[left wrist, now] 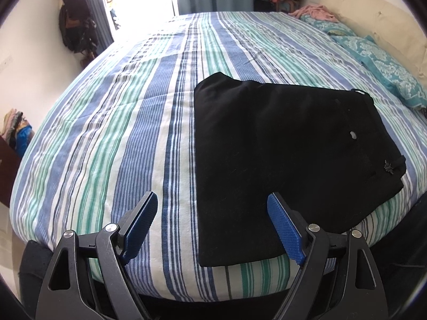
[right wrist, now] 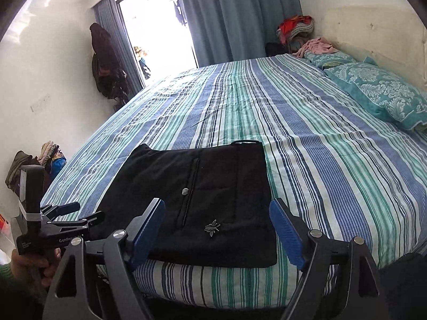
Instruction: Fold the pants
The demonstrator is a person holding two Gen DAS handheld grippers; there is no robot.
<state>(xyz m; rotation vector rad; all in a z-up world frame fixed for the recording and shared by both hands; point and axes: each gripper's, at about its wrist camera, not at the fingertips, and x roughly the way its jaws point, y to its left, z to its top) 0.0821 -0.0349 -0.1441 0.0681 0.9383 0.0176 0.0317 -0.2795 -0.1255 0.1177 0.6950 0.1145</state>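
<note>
Black pants (left wrist: 283, 154) lie folded into a flat rectangle near the front edge of the striped bed (left wrist: 133, 122). In the right wrist view the pants (right wrist: 213, 194) show a button, a zip line and a small metal insect badge (right wrist: 212, 228). My left gripper (left wrist: 213, 224) is open and empty, above the bed's front edge at the pants' left corner. My right gripper (right wrist: 217, 229) is open and empty, with the pants' near edge between its fingers but not touching. The left gripper also shows in the right wrist view (right wrist: 80, 213), held in a hand at the left.
Teal patterned pillows (right wrist: 384, 93) lie along the right wall, with pink cloth (right wrist: 317, 46) and a clothes pile (right wrist: 296, 30) in the far corner. Dark bags hang on the left wall (right wrist: 106, 66). A clothes heap (right wrist: 45, 157) sits at the left of the bed.
</note>
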